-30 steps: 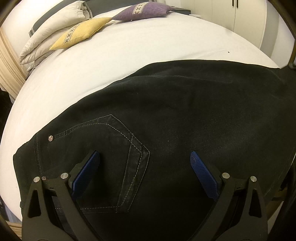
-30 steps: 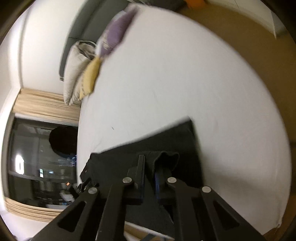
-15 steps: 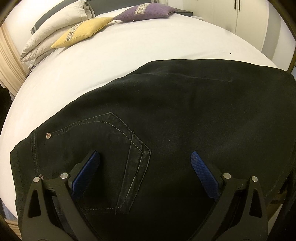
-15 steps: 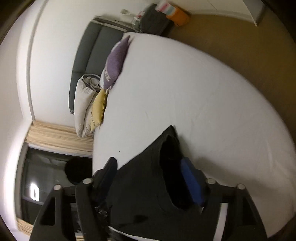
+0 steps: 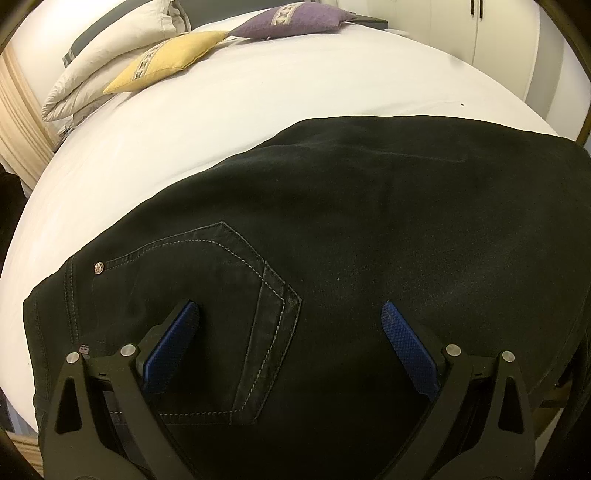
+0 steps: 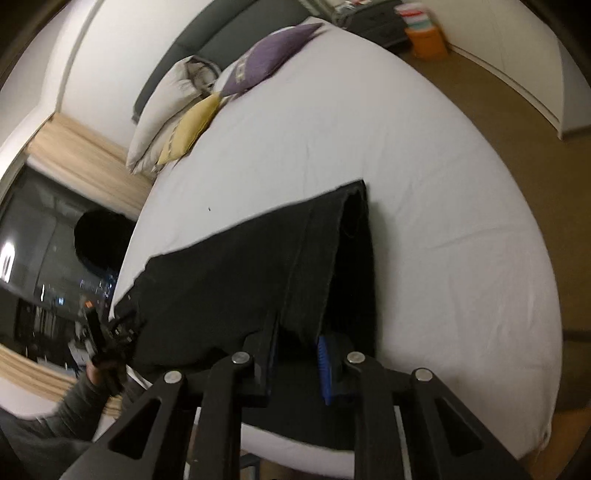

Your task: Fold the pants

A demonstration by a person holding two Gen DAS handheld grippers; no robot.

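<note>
Pants [image 5: 369, 229] lie flat on the bed [image 5: 277, 96], and the right tool [image 6: 295, 354], which just sprang wide, is closing again on the hem end, while the left tool [image 5: 291, 332] hovers spread over the seat.

At my bed's [image 5: 295, 92] head edge lie a yellow cushion [image 5: 166, 59], a purple cushion [image 5: 291, 18] and white pillows [image 5: 110, 40].

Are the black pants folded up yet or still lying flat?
Folded once, lengthwise: the pants lie flat on the bed with one leg stacked on the other. The right gripper is closing on their end.
</note>
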